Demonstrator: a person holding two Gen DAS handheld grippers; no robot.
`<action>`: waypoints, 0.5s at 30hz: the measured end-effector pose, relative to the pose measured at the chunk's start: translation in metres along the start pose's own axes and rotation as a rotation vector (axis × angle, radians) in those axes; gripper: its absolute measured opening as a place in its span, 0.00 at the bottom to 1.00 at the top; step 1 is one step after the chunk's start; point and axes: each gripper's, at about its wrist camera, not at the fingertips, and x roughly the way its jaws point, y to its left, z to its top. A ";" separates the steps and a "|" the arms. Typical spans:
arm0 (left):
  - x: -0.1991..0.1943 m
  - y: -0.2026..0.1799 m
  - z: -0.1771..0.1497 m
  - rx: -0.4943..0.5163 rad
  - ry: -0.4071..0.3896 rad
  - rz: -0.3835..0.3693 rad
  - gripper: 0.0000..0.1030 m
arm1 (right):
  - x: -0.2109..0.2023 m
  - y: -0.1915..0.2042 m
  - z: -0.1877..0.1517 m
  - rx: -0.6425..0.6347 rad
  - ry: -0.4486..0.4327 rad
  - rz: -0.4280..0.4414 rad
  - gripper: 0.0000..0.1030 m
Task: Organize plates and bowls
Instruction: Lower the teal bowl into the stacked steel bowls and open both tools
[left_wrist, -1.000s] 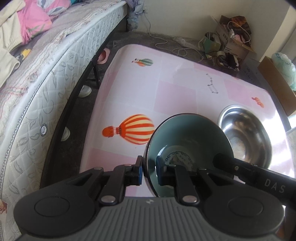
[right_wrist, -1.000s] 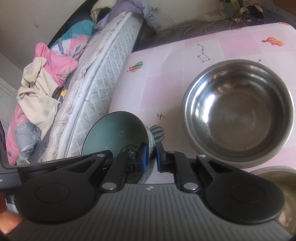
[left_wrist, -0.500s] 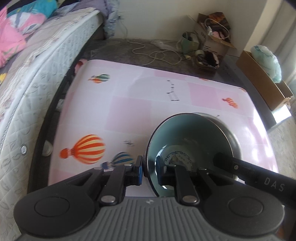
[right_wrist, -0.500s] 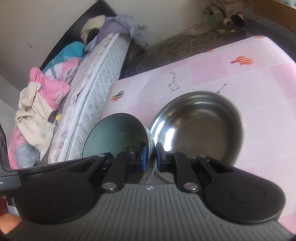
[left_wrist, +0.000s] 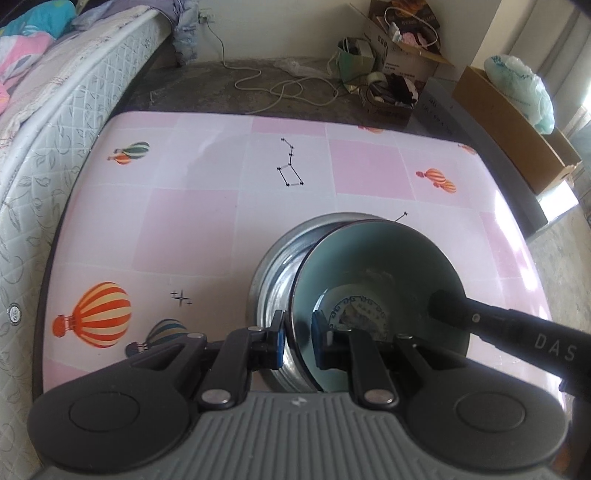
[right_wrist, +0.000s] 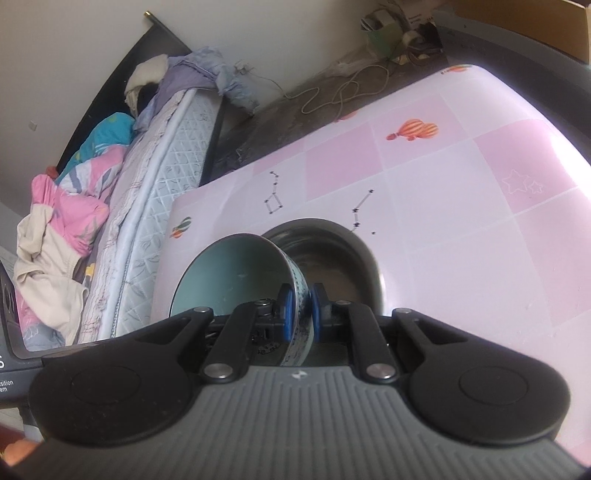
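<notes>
We are gripping the teal bowl by its rim with both grippers: the left gripper is clamping it at seven o'clock and the right gripper at four o'clock. We are holding it tilted over the steel bowl on the pink table.

Ceramic bowl: teal inside, patterned outside, tilted, rim clamped between both grippers' pads. Steel bowl: upright, directly beneath and beyond it.
</notes>
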 end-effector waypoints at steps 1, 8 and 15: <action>0.003 0.000 0.000 -0.003 0.006 0.000 0.15 | 0.003 -0.003 0.001 0.004 0.004 -0.001 0.09; 0.014 0.001 0.000 -0.005 0.028 0.002 0.15 | 0.020 -0.015 0.000 0.024 0.027 -0.004 0.10; 0.021 0.006 0.003 -0.022 0.035 -0.004 0.15 | 0.028 -0.015 0.000 0.021 0.034 -0.004 0.10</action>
